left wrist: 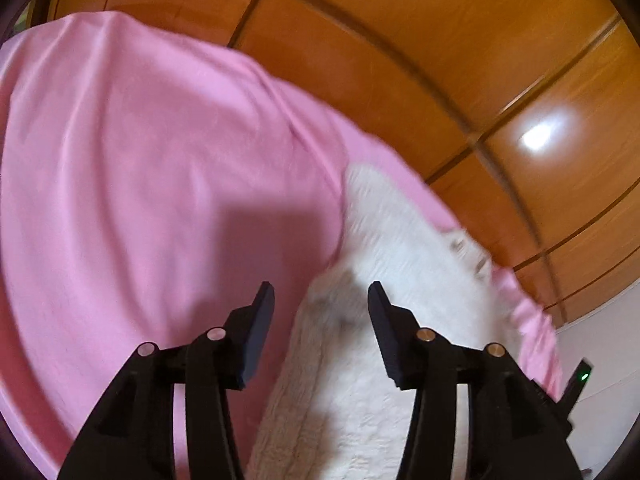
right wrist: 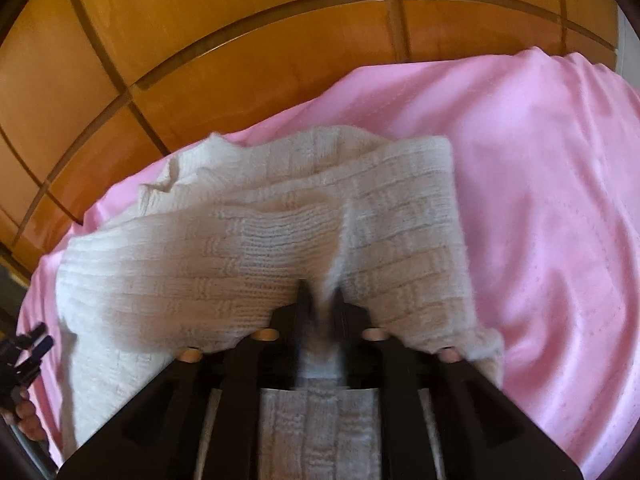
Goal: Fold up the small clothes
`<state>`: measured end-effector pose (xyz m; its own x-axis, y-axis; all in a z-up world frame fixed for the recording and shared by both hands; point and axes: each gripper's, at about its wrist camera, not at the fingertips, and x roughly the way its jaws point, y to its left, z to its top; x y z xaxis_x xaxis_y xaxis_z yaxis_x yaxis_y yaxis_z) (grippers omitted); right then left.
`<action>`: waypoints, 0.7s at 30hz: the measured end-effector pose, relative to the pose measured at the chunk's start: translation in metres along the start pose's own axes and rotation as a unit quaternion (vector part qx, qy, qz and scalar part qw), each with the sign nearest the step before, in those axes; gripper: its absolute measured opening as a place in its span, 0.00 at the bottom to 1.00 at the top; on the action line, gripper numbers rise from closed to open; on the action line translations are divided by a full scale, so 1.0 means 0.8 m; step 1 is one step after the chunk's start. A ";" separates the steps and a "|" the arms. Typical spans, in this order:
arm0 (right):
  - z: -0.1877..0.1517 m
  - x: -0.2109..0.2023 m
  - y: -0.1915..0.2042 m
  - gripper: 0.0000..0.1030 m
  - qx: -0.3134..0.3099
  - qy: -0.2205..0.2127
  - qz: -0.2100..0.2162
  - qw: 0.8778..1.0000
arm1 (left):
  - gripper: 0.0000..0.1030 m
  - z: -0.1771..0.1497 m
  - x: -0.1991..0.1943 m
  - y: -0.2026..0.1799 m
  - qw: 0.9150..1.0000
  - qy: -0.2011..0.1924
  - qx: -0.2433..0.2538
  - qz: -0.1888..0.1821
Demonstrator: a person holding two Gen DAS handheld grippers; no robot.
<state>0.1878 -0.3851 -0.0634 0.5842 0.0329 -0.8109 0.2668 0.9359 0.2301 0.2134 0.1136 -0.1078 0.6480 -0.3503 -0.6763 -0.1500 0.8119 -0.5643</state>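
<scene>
Right wrist view shows the white knit garment (right wrist: 256, 236), a ribbed, blocky-patterned piece, bunched up and draped over the front of the right gripper (right wrist: 320, 304). Its two black fingers are pressed close together with a fold of the knit pinched between them, so this gripper is clamped on the fabric. The cloth rises in a hump from the pinch and falls away to both sides, its far edge rumpled, and more of it lies flat under the gripper body at the bottom of the frame.

Left wrist view, blurred by motion, shows the same garment (left wrist: 400, 264) below and ahead of the left gripper (left wrist: 320, 296), whose fingers stand wide apart with nothing between them. The knit's edge runs under the gap.

The garment rests on a pink sheet (right wrist: 540, 200) spread over the work surface, creased in long soft folds. Beyond the sheet stands a wooden panelled wall (right wrist: 200, 40) with dark grooves. A bright glare spot (left wrist: 540, 136) sits on that wood in the left view.
</scene>
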 end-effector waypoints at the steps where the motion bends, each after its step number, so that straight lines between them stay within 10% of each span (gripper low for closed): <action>1: 0.002 -0.009 -0.001 0.40 0.001 -0.009 -0.001 1.000 | 0.47 0.008 0.000 0.000 1.000 0.001 0.000 -0.004; 11: 0.008 -0.029 0.063 0.52 -0.100 -0.036 0.007 0.994 | 0.60 0.064 0.098 -0.023 0.994 0.088 -0.021 -0.061; 12: 0.009 -0.025 0.065 0.52 -0.103 -0.033 0.005 0.994 | 0.57 0.064 0.112 -0.024 0.992 0.104 -0.024 -0.069; 13: 0.009 -0.015 0.069 0.52 -0.106 -0.023 0.005 0.994 | 0.32 0.063 0.116 -0.025 0.992 0.106 -0.023 -0.066; 16: 0.006 0.008 0.077 0.52 -0.114 -0.006 0.004 0.993 | 0.11 0.060 0.102 -0.050 0.996 0.062 0.040 -0.053; 21: -0.014 0.024 0.099 0.52 -0.133 -0.007 0.005 0.991 | 0.10 0.043 0.075 -0.093 0.984 -0.031 0.172 0.042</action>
<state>0.2112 -0.3067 -0.0667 0.5974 0.0392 -0.8010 0.0512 0.9949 0.0868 0.2890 0.0484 -0.0904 0.6893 -0.2546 -0.6783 0.0492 0.9505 -0.3067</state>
